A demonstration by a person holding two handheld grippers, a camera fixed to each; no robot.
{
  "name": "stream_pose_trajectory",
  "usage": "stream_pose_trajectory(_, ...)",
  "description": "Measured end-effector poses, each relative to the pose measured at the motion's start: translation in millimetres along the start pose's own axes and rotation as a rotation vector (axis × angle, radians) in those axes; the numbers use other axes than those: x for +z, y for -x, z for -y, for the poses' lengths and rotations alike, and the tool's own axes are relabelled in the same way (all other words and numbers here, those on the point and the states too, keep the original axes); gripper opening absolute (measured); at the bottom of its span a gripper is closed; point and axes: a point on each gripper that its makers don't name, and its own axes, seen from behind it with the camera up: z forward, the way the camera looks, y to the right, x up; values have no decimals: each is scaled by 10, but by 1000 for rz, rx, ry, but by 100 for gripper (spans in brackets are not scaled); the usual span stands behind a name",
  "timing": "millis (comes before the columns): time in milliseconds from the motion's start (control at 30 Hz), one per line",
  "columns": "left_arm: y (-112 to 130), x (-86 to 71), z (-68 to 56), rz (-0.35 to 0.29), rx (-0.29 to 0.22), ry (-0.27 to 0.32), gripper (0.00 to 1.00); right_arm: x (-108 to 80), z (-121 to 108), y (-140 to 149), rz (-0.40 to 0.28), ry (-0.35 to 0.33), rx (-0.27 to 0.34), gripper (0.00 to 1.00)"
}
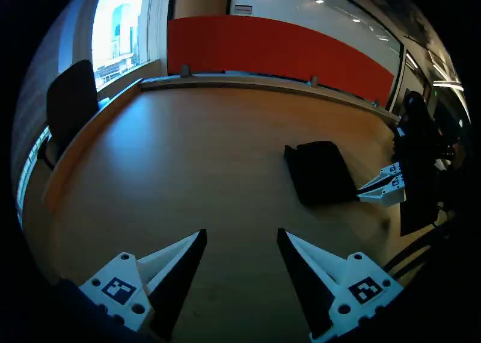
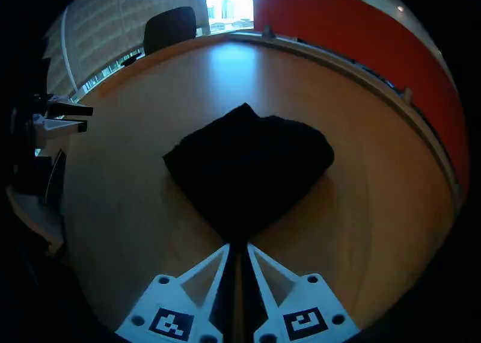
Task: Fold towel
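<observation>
Right gripper view: right gripper (image 2: 238, 250) is held low at the corner of the folded black cloth towel (image 2: 249, 162), fingers nearly closed, grasp unclear; left gripper (image 1: 240, 234) is spread wide, empty.

the towel (image 2: 249, 162) is black, the table (image 2: 373, 186) tan.

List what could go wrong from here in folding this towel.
1. The right tool seems to pinch just the near corner of the black towel; so thin a hold could slip when pulled.
2. The left tool hangs open over bare table, apart from the towel; a one-corner pull may drag or bunch the cloth.
3. The towel lies lumpy, so a fold may come out uneven.
</observation>
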Motion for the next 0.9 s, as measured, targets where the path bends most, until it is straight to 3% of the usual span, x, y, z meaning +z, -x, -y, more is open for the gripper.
stream_pose_trajectory(400, 10, -25, 11, -2, 3, -2, 86, -135, -45, -284, -53, 1, -39, 5)
stream_pose_trajectory(900, -104, -70, 12, -35, -1, 3, 86, -550, -164, -1219, -168, 11, -134, 5)
